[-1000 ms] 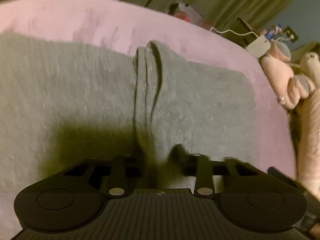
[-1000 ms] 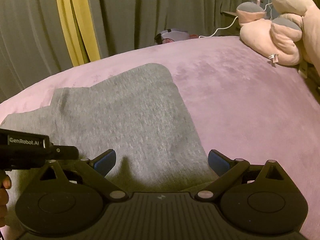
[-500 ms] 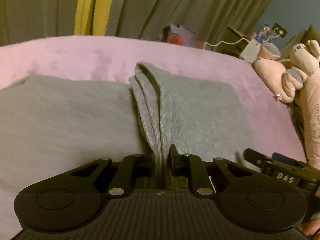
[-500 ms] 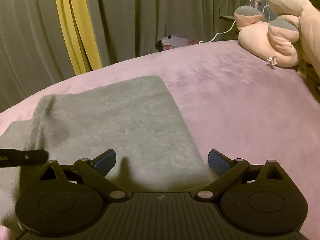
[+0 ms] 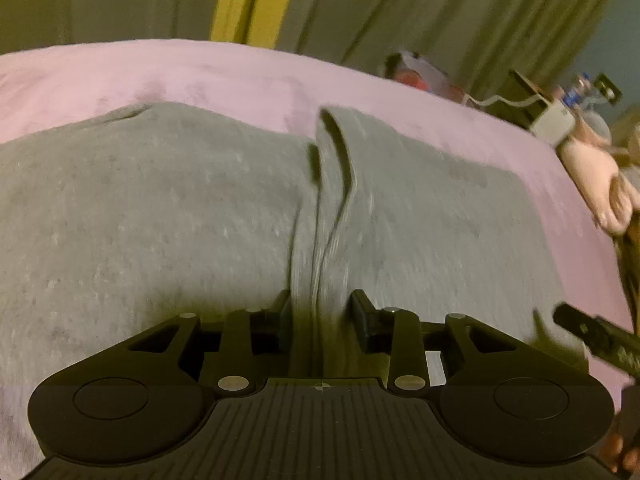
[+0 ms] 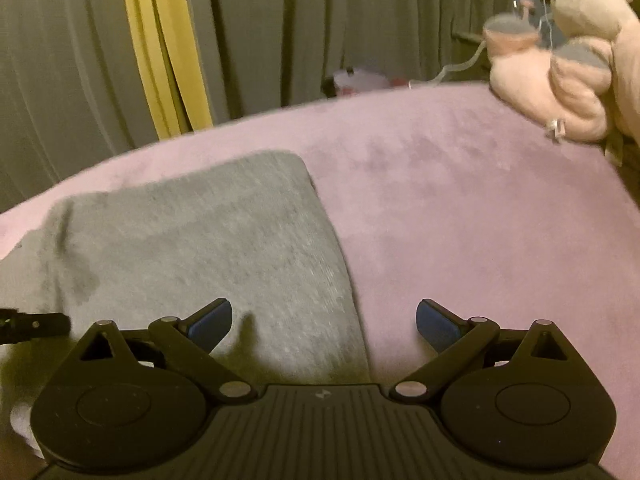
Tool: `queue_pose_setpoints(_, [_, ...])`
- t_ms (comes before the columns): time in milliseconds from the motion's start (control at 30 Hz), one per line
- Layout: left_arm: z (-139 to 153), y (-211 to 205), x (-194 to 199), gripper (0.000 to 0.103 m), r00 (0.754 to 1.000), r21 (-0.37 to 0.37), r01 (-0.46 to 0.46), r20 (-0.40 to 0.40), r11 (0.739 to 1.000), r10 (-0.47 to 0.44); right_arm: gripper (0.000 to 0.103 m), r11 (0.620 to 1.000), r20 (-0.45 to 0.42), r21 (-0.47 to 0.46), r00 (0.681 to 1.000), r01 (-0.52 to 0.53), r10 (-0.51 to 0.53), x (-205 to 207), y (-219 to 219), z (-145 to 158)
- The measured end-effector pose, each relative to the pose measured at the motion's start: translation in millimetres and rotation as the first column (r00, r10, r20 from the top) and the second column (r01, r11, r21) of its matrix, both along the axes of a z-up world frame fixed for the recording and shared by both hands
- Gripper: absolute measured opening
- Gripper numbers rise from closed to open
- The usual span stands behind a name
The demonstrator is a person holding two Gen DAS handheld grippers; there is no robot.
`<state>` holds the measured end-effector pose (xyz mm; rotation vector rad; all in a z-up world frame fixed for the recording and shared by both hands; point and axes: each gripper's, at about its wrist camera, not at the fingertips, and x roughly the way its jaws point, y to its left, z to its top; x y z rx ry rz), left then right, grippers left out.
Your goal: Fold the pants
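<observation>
The grey pants lie spread on the pink bedspread, a pinched ridge running toward twelve o'clock. The left gripper is opening around that ridge; let it drop free before lifting away. The right gripper hovers wide open, empty, over the five o'clock edge.

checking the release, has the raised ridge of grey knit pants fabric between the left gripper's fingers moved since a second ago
Yes. The raised ridge of grey knit pants fabric now reaches higher toward the yellow curtain strip, and the left gripper jaws are opening around it.
</observation>
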<state>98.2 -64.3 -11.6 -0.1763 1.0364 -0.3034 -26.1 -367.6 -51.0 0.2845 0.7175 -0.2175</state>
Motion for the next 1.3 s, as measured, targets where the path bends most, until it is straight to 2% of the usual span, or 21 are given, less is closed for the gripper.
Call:
queue_pose_setpoints(100, [5, 2, 14, 0.037, 0.999, -0.028, -0.034, -0.003, 0.999, 0.034, 0.099, 1.0, 0.07, -0.006, 0.997, -0.026, 0.026, -4, 6, 4])
queue_pose_setpoints(200, [7, -3, 33, 0.041, 0.999, -0.005, -0.035, 0.008, 0.999, 0.035, 0.097, 0.997, 0.11, -0.033, 0.991, -0.068, 0.071, -4, 15, 7])
queue_pose_setpoints(300, [2, -9, 52, 0.043, 0.999, -0.009, -0.038, -0.007, 0.999, 0.038, 0.08, 0.99, 0.12, -0.077, 0.985, -0.117, 0.125, -2, 28, 7])
queue_pose_setpoints(333, [0, -9, 56, 0.043, 0.999, -0.017, -0.045, -0.015, 0.999, 0.045, 0.074, 0.987, 0.12, -0.086, 0.982, -0.133, 0.143, -1, 31, 7])
queue_pose_setpoints(400, [-2, -9, 63, 0.043, 0.997, -0.041, -0.067, -0.031, 0.997, 0.065, 0.07, 0.98, 0.115, -0.093, 0.976, -0.173, 0.183, 1, 35, 7])
queue_pose_setpoints(433, [-2, -4, 59, 0.04, 0.997, -0.063, -0.07, -0.022, 0.996, 0.068, 0.07, 0.978, 0.107, -0.094, 0.975, -0.187, 0.197, 3, 38, 6])
queue_pose_setpoints(467, [-1, -2, 57, 0.033, 0.998, -0.081, -0.061, -0.002, 0.995, 0.061, 0.07, 0.976, 0.099, -0.096, 0.974, -0.195, 0.204, 5, 40, 4])
queue_pose_setpoints(500, [1, -2, 54, 0.03, 0.999, -0.079, -0.045, 0.013, 0.996, 0.047, 0.07, 0.975, 0.088, -0.094, 0.974, -0.201, 0.209, 7, 40, 3])
queue_pose_setpoints(600, [-1, 8, 45, 0.029, 0.999, -0.064, -0.032, 0.024, 0.997, 0.033, 0.071, 0.975, 0.043, -0.059, 0.976, -0.212, 0.215, 14, 40, -3])
queue_pose_setpoints(633, [-2, 12, 43, 0.03, 0.999, -0.071, -0.033, 0.023, 0.997, 0.035, 0.071, 0.977, 0.026, -0.044, 0.977, -0.208, 0.21, 16, 38, -6])
queue_pose_setpoints(667, [-2, 17, 41, 0.038, 0.999, -0.077, -0.041, 0.017, 0.996, 0.043, 0.071, 0.978, 0.015, -0.025, 0.978, -0.206, 0.206, 18, 36, -8])
queue_pose_setpoints(700, [-1, 20, 39, 0.054, 0.998, -0.07, -0.06, 0.015, 0.996, 0.061, 0.072, 0.979, 0.012, -0.002, 0.979, -0.202, 0.202, 20, 33, -9])
queue_pose_setpoints(733, [2, 23, 37, 0.06, 0.996, -0.042, -0.087, 0.023, 0.995, 0.088, 0.073, 0.98, 0.012, 0.012, 0.98, -0.199, 0.199, 20, 31, -10])
queue_pose_setpoints(800, [11, 24, 30, 0.071, 0.986, 0.043, -0.134, 0.101, 0.99, 0.129, 0.074, 0.981, 0.017, 0.029, 0.981, -0.194, 0.194, 20, 29, -11])
queue_pose_setpoints(867, [21, 23, 20, 0.075, 0.978, 0.108, -0.141, 0.17, 0.984, 0.122, 0.074, 0.981, 0.025, 0.038, 0.981, -0.192, 0.191, 19, 27, -11])
queue_pose_setpoints(933, [29, 20, 8, 0.079, 0.977, 0.111, -0.106, 0.199, 0.988, 0.082, 0.075, 0.981, 0.029, 0.048, 0.982, -0.19, 0.189, 18, 27, -13])
queue_pose_setpoints(1033, [29, 9, -17, 0.087, 0.978, 0.125, -0.024, 0.208, 0.992, -0.003, 0.075, 0.981, 0.03, 0.066, 0.983, -0.184, 0.183, 20, 23, -14])
queue_pose_setpoints(1133, [5, -7, -42, 0.089, 0.98, 0.234, 0.084, 0.154, 0.969, -0.122, 0.075, 0.981, 0.031, 0.073, 0.984, -0.18, 0.178, 20, 23, -14])
queue_pose_setpoints(1200, [-18, -10, -50, 0.094, 0.983, 0.327, 0.095, 0.115, 0.94, -0.14, 0.075, 0.981, 0.03, 0.071, 0.983, -0.181, 0.179, 20, 23, -14])
queue_pose_setpoints(1233, [-22, -9, -58, 0.096, 0.976, 0.329, 0.074, 0.168, 0.942, -0.136, 0.075, 0.981, 0.028, 0.068, 0.983, -0.183, 0.181, 20, 23, -14])
queue_pose_setpoints(1300, [-18, -12, -61, 0.095, 0.975, 0.349, 0.071, 0.175, 0.934, -0.14, 0.077, 0.981, 0.016, 0.054, 0.983, -0.184, 0.184, 21, 25, -13])
